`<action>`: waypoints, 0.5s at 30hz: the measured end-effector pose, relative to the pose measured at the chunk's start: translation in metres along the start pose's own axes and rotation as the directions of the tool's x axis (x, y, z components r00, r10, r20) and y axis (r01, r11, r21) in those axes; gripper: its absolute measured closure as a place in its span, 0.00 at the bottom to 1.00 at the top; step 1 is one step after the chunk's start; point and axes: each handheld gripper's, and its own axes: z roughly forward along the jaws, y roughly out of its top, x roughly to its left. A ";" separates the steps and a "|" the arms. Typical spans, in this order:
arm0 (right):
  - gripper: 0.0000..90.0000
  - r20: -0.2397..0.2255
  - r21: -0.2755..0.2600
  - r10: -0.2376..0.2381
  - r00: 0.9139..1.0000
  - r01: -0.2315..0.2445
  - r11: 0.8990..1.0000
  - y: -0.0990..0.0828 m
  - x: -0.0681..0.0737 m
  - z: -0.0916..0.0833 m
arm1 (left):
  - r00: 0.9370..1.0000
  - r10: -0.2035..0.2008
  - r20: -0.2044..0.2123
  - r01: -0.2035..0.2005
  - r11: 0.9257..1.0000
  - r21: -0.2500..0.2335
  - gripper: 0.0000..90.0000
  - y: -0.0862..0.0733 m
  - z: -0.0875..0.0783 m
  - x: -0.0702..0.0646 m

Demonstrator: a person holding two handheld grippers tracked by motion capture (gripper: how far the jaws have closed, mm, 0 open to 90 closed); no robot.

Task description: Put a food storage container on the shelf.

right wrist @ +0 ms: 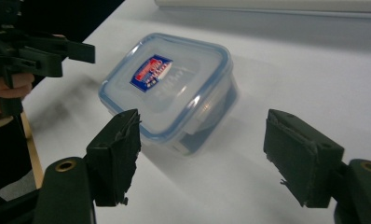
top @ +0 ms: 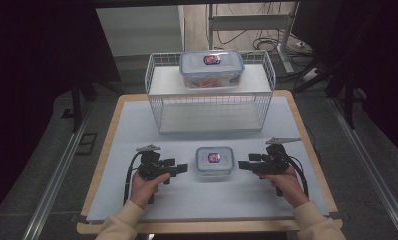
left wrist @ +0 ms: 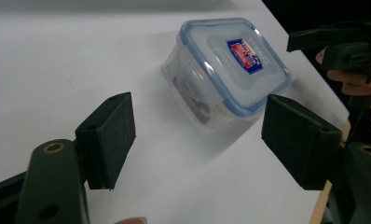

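The small clear plastic food container with a blue-rimmed snap lid and a red-and-blue label (top: 214,161) stands upright on the white table mat (top: 137,125), between the two grippers. In the high view the left gripper (top: 183,168) lies at the container's 9 o'clock and the right gripper (top: 242,164) at its 3 o'clock, each near but clear of it. The left gripper view shows its jaws spread wide with bare mat between the pads and the container at 12 to 1 o'clock ahead; dark contents show through the wall. The right gripper view shows its jaws likewise spread, pinching nothing, the container ahead at 11 o'clock, overlapping the left pad in the picture. The high view alone shows the white wire rack (top: 210,95) at the container's 12 o'clock, bearing a larger clear lidded container with orange contents (top: 211,69) on its top shelf. Open mat lies between container and rack, and toward the person at 6 o'clock; the wooden table edge (top: 99,170) frames the mat on both sides.
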 end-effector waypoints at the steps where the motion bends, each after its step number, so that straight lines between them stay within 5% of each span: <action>1: 0.30 0.003 -0.012 0.006 1.000 -0.006 1.000 0.001 0.000 0.001 | 1.000 0.001 -0.001 -0.001 1.000 0.001 0.27 0.002 0.003 -0.001; 15: 0.28 -0.017 0.051 0.101 0.995 -0.100 0.994 0.015 -0.004 0.045 | 0.998 -0.044 0.049 0.040 0.997 0.064 0.26 0.023 0.055 0.004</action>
